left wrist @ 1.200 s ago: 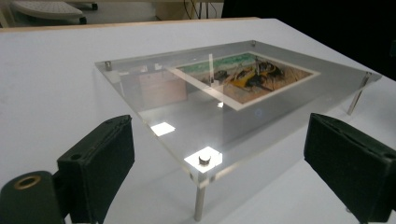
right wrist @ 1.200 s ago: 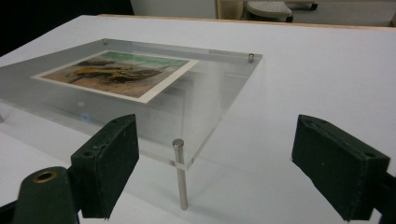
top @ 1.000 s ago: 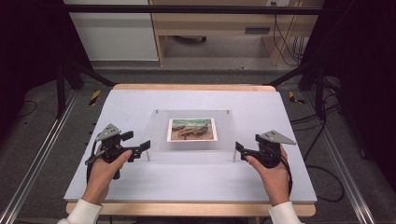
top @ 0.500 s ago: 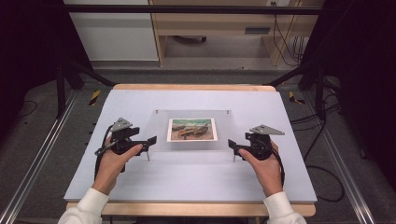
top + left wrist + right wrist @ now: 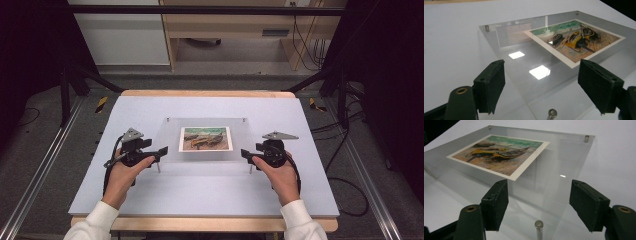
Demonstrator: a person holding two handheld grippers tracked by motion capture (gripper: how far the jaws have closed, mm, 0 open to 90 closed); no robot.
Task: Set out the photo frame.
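Hidden or cropped: my forearms leave the high view's bottom edge; my left gripper (image 5: 541, 87) view crops one clear panel (image 5: 506, 50) corner.

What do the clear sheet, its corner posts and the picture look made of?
Sheet: looks like clear acrylic or glass, glossy; it mirrors ceiling lights. Which one, I cannot tell.
Posts: apparently metal, with shiny silver caps.
Picture: seemingly a matte paper print with a white border, showing painted boats.
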